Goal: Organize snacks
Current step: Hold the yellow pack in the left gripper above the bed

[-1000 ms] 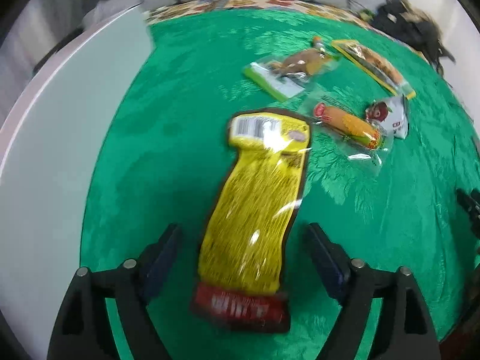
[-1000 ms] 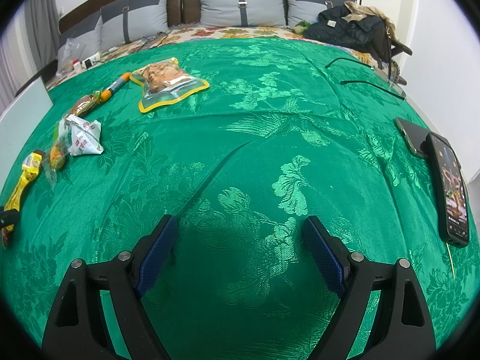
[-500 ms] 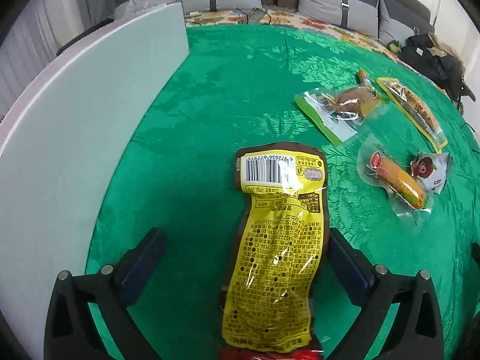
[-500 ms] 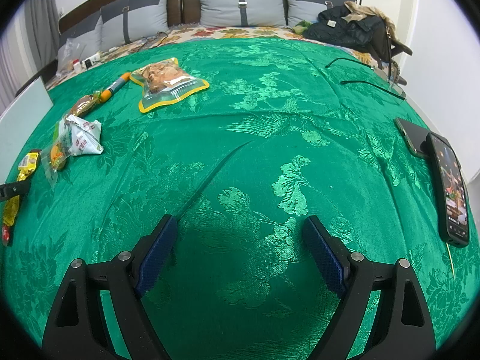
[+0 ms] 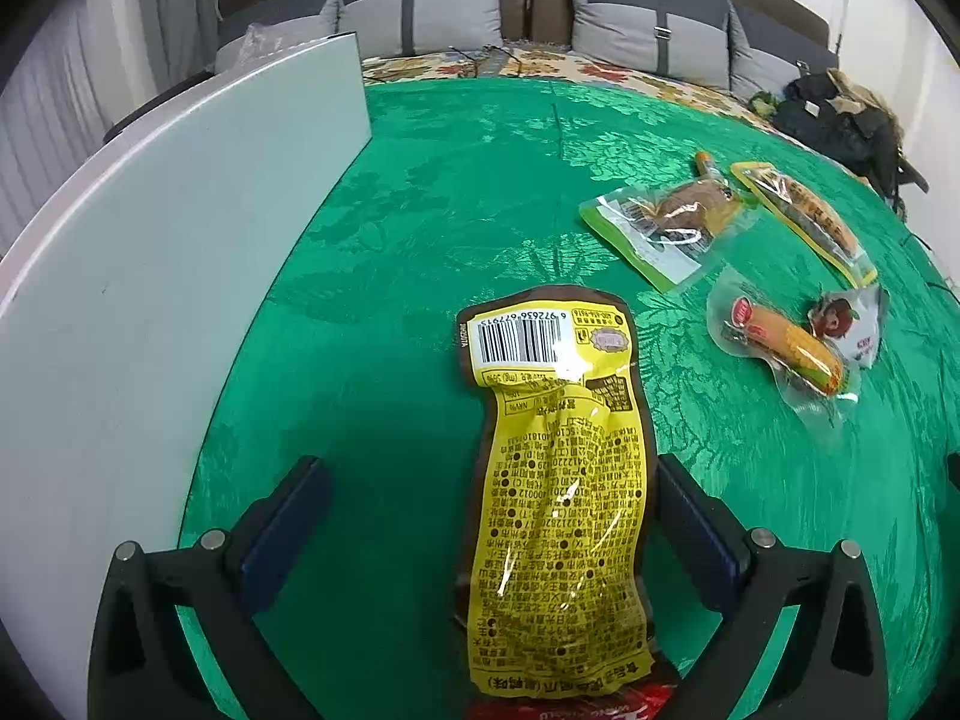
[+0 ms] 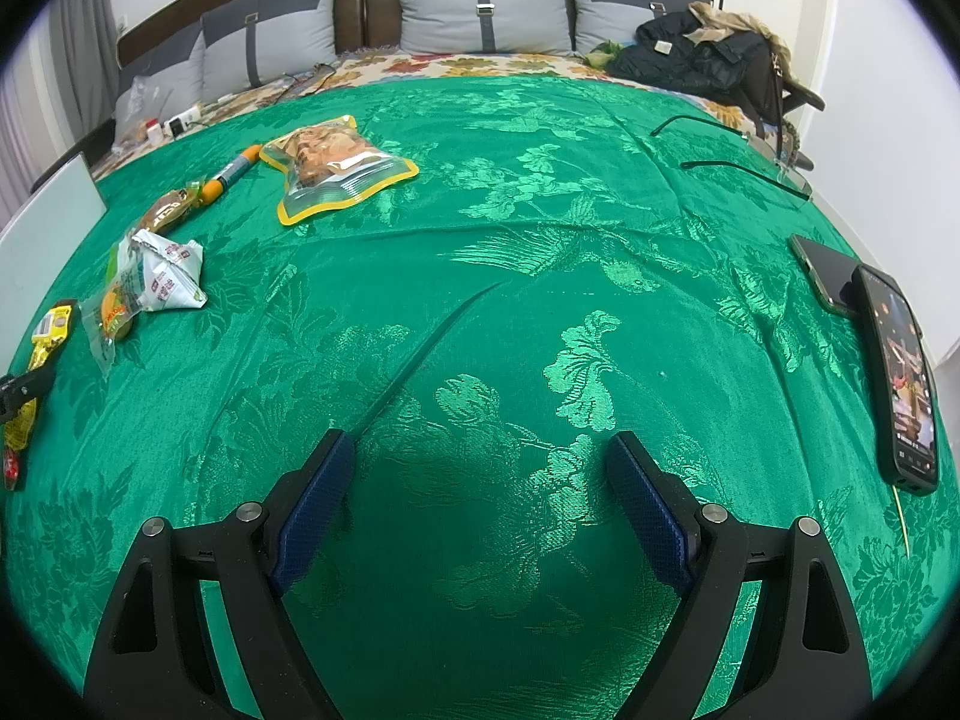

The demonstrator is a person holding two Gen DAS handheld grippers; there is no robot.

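The long yellow printed snack pouch with a brown border and red end (image 5: 558, 504) lies flat on the green brocade bedspread (image 5: 420, 240), barcode end pointing toward 12 o'clock. It sits between the fingers of the left gripper (image 5: 492, 516), closer to the right finger; whether that finger touches it cannot be told. The left jaws stand wide apart after opening within the last second, and no pad presses the pouch.

At 1 o'clock from the pouch lies a clear pouch with a green edge holding a brown snack (image 5: 666, 222). An orange stick-shaped item (image 5: 703, 163) protrudes beyond it. A long yellow-edged clear bag of golden-brown pieces (image 5: 804, 219) lies further right. At 2 o'clock lies a clear vacuum pack holding a corn cob (image 5: 780, 354), touching a small white crumpled packet with a red print (image 5: 849, 327). These four packs are grouped together, apart from the yellow pouch.

A white flat panel (image 5: 150, 276) stands along the bedspread edge from 9 to 11 o'clock.

The right gripper (image 6: 480, 498) hovers over bare bedspread with its jaws apart and nothing between them. In its view, the snack group lies at 10 o'clock. Two dark smartphones (image 6: 870, 330), overlapping, lie at 3 o'clock. Grey cushions (image 6: 486, 6) line the headboard at 12 o'clock, with a dark jacket (image 6: 696, 60) at 1 o'clock.
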